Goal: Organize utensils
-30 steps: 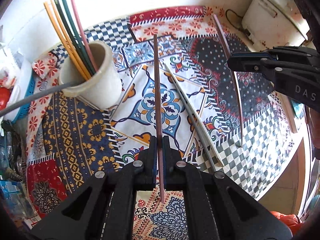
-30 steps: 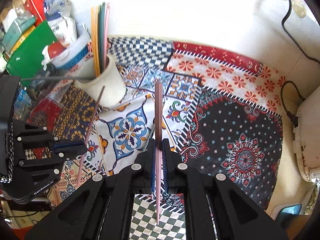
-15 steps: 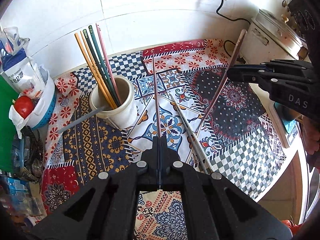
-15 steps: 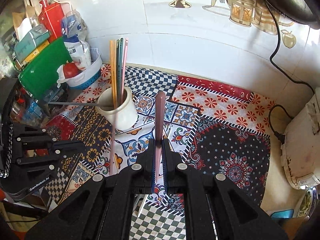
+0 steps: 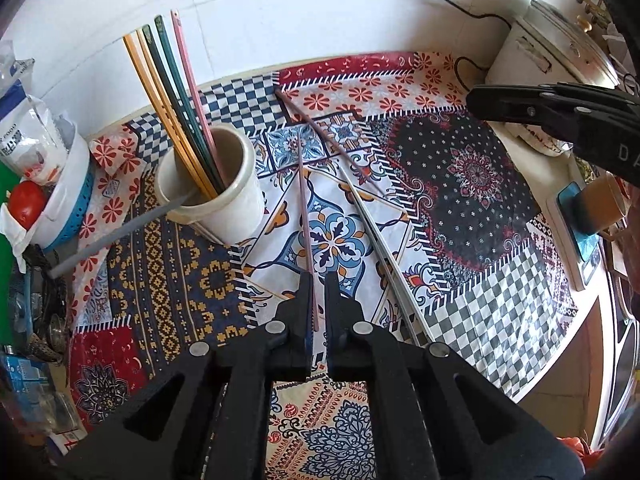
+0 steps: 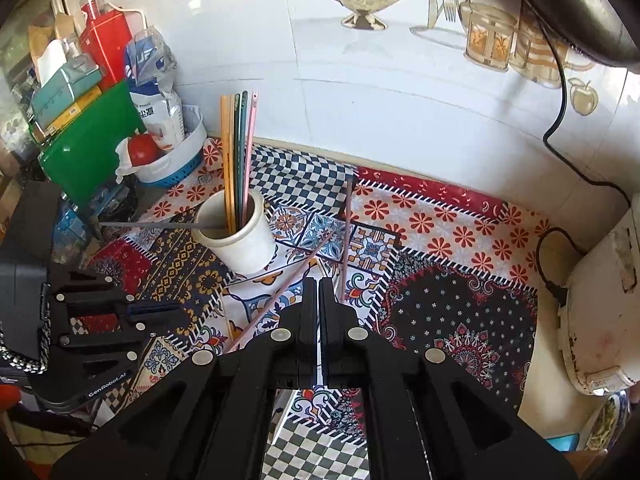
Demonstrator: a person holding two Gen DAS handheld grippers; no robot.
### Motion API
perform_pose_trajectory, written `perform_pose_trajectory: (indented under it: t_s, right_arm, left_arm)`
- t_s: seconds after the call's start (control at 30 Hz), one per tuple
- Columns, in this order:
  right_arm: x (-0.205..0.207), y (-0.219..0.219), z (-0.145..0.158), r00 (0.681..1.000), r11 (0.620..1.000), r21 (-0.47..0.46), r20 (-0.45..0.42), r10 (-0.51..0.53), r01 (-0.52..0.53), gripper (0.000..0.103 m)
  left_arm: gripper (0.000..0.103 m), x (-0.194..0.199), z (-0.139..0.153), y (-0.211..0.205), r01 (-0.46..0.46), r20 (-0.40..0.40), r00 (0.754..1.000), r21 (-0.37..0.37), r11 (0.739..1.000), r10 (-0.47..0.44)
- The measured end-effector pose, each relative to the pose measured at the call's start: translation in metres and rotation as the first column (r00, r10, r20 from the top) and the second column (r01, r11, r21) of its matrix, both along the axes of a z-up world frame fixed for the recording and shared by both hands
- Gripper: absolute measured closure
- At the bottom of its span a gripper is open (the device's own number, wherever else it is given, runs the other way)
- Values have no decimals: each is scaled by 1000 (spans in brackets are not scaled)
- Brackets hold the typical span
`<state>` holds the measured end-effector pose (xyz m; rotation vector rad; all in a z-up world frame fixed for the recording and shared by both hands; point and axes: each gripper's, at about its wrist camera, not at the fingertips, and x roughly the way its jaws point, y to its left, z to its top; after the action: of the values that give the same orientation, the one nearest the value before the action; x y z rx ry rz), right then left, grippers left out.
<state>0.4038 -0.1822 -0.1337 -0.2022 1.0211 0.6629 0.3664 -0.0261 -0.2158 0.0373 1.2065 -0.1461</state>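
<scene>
Your right gripper [image 6: 319,292] dropped its mauve chopstick [image 6: 346,236] ahead, fingers nearly together, empty. Your left gripper [image 5: 318,292], marked "GenRobot.AI", had parted around its chopstick [image 5: 306,216]. Ahead-left, the white cup [image 5: 216,188] held five chopsticks.

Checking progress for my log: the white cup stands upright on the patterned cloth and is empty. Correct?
Not empty. The white cup stands upright on the patterned cloth, but it holds orange, green and pink chopsticks, as the left wrist view shows.
</scene>
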Motion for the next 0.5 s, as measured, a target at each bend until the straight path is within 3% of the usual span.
perform_pose_trajectory:
  t_s: [0.17, 0.33, 0.5]
  right_arm:
    - [18, -1, -29, 997, 998, -62, -79, -3, -2, 98]
    - [46, -2, -55, 987, 996, -93, -157, -14, -1, 82]
    - [77, 9, -76, 982, 993, -118, -186, 5, -27, 82]
  left_arm:
    - [92, 19, -31, 1, -29, -71, 997, -18, 999, 27]
    - [87, 40, -58, 4, -69, -128, 990, -38, 997, 64]
    - [87, 62, -79, 1, -68, -163, 984, -19, 997, 65]
